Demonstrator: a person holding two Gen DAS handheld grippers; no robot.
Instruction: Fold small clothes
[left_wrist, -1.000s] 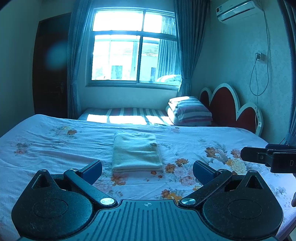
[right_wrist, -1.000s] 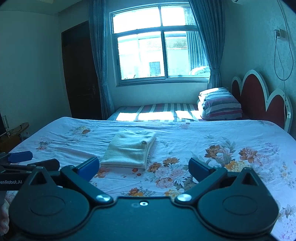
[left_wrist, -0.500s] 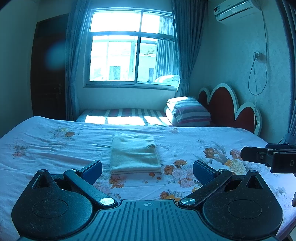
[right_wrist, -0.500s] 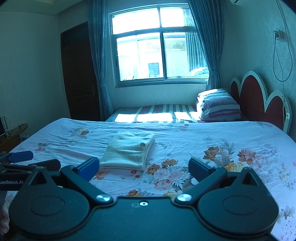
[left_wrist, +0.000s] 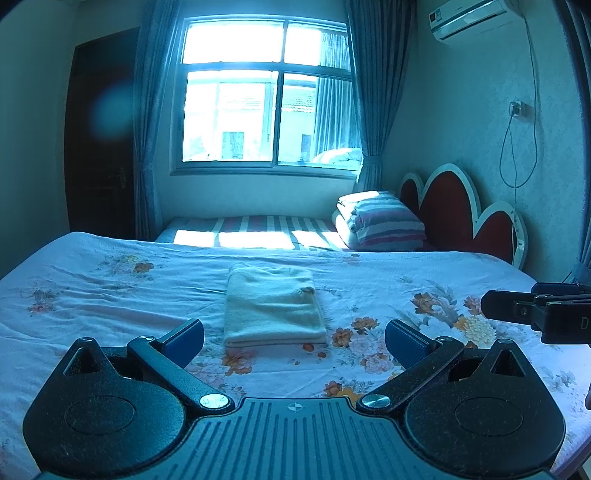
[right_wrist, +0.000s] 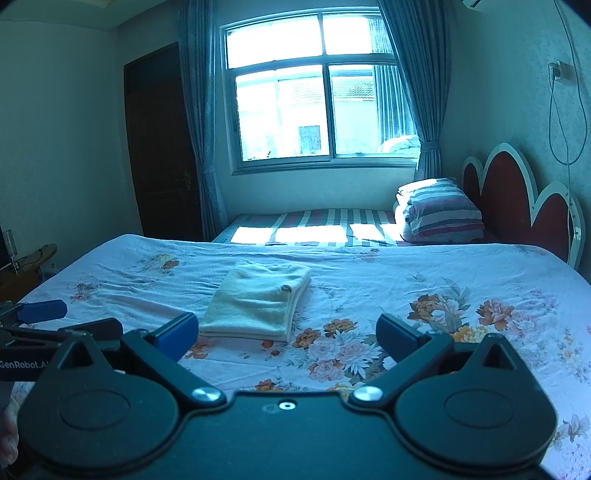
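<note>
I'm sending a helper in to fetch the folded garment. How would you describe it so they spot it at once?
Start at the large bed with the white floral sheet in the foreground. Near its middle lies a pale cream, fuzzy garment folded into a neat rectangle. Unlike the striped folded bedding on the far bed by the window, it is plain, small and alone.

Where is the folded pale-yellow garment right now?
The folded pale-yellow garment lies flat mid-bed on the floral bedsheet, straight ahead of the open left gripper; in the right wrist view it sits left of centre, beyond that gripper's left finger.
</note>
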